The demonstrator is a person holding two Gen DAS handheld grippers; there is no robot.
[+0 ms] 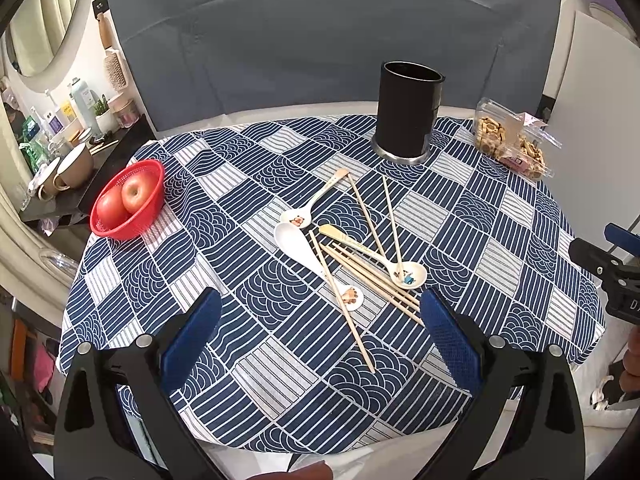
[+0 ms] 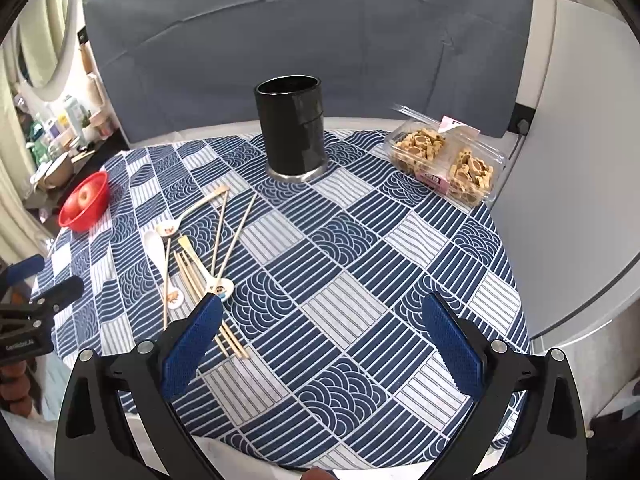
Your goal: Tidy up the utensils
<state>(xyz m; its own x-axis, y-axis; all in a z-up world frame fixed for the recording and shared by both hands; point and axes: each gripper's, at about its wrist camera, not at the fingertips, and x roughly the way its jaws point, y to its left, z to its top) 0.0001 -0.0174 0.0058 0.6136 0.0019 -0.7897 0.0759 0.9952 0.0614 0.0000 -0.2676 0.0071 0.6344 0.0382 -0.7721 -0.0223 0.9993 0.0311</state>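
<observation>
My left gripper (image 1: 320,312) hangs over the near edge of the table (image 1: 500,240), jaws spread wide and holding nothing. My right gripper (image 2: 322,316) hovers the same way, jaws apart and empty, further right.

The spoons (image 1: 298,216) and chopsticks (image 1: 362,216) lie loose in a crossed heap on the cloth (image 2: 360,280), just ahead of my left jaws; in the right view the heap sits beside my left-hand finger (image 2: 192,344). The black holder (image 1: 408,112) stands upright behind the heap, near the far edge. A red basket (image 1: 128,208) of apples (image 1: 138,192) sits far left, a snack box (image 2: 444,160) far right.
</observation>
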